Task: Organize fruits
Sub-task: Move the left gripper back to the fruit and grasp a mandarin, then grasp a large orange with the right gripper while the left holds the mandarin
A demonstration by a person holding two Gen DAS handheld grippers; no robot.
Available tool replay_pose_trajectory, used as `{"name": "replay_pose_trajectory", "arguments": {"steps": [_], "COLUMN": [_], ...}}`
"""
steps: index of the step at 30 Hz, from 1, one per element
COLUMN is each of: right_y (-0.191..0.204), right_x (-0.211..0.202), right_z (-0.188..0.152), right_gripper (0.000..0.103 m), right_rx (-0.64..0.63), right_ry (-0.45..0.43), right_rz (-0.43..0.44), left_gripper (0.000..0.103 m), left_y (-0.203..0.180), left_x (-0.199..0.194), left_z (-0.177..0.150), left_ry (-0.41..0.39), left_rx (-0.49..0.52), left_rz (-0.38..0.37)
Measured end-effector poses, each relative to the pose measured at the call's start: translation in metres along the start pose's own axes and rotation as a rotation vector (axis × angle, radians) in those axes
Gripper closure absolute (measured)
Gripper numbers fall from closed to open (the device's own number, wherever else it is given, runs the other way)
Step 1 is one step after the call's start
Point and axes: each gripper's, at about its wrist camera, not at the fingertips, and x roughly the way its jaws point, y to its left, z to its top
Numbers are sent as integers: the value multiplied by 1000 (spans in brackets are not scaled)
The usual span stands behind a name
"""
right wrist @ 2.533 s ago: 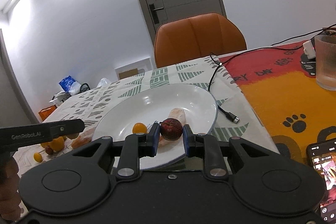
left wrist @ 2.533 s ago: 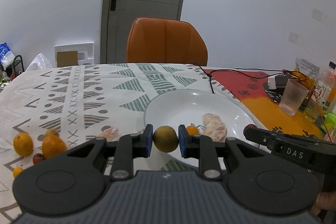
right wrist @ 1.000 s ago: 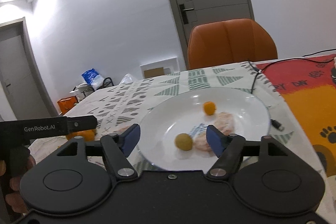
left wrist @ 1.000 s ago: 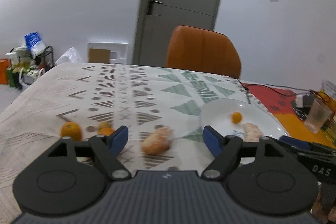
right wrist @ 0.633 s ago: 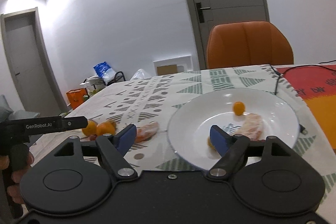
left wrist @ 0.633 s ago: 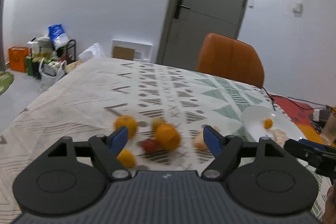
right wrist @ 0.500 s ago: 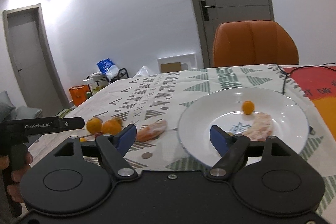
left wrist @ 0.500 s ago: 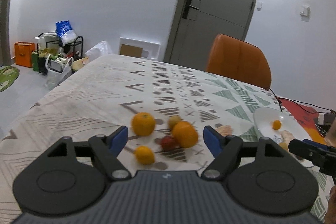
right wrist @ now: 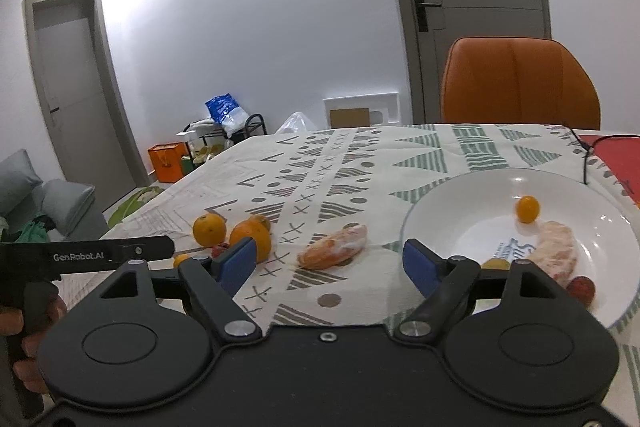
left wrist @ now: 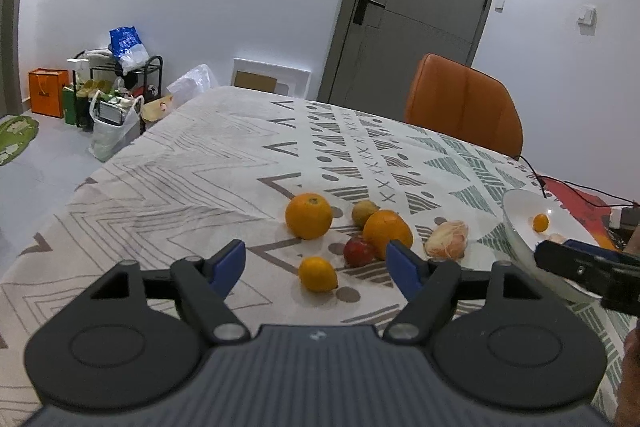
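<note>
Loose fruit lies on the patterned tablecloth: two oranges (left wrist: pixel 308 215) (left wrist: pixel 387 233), a yellow-green fruit (left wrist: pixel 364 213), a red fruit (left wrist: pixel 359 253), a small orange (left wrist: pixel 318 273) and a peeled citrus piece (left wrist: pixel 447 245). My left gripper (left wrist: pixel 314 254) hovers just short of this group, empty, its jaws wide and closing slightly. My right gripper (right wrist: pixel 330 257) is empty too, its jaws opening, with the peeled citrus piece (right wrist: pixel 334 251) on the cloth beyond the gap. The white plate (right wrist: pixel 440 195) holds a small orange (right wrist: pixel 527 209), a peeled piece (right wrist: pixel 556 253), a red fruit (right wrist: pixel 582 287) and a yellow-green fruit (right wrist: pixel 496 263).
An orange chair (right wrist: pixel 520 83) stands at the table's far side. A black cable (right wrist: pixel 586 155) runs over the cloth behind the plate, next to a red mat (right wrist: pixel 620 155). Bags and a rack (left wrist: pixel 116 87) sit on the floor beyond the table's left edge.
Both grippers let their fruit go onto the plate, then swung left. The left one now faces the loose fruit group, and the right one's jaws have widened.
</note>
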Motion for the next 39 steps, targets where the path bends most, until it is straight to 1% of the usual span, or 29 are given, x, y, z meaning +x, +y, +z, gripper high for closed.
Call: {"name": "replay_pose_trajectory", "arguments": {"steps": [3,5,6,8,12,13,14,15,17,20,22,33,39], "right_y": [4,7,8,9,11,12,12,13,15,19,21,52,62], "right_x": [5,10,12,16,22,24,27,30,34,41,44,62,74], "right_z": [0,0,0,-2,-3,-3,-3,-3,-2,-1,0,9,14], "right_gripper": [24,24,26,28,31,31,32,34,35,38,43,44,49], "right_rx": [-5,-10,-11,-11,-6,-9,-10,-9,-11,-18,-14,-64,-65], "right_ry": [7,16,20,31,46,51,56,62,73,81,87,97,105], "right_rz": [7,6,5,4,10,10,10,11,16,17,23,62,80], "left_gripper": [31,38,40,47,53,57,64,67,80,80,80,80,80], "left_y": [-1,-1,-1,1,5,5,6,5,6,10,12,37,51], "left_x": [4,8,10,16,27,30,33,34,34,32,29,13,6], "left_z": [-2,-4,-4,-6,-10,-11,-12,-13,-13,-12,-11,-2,2], "left_ry": [2,8,12,25,49,54,62,55,54,52,45,7,-6], "left_rx": [-2,1,-1,-16,-37,-43,-49,-47,-50,-64,-66,-104,-118], "left_rz": [-12,-23,-26,-30,-22,-22,-21,-17,-19,-29,-30,-9,1]}}
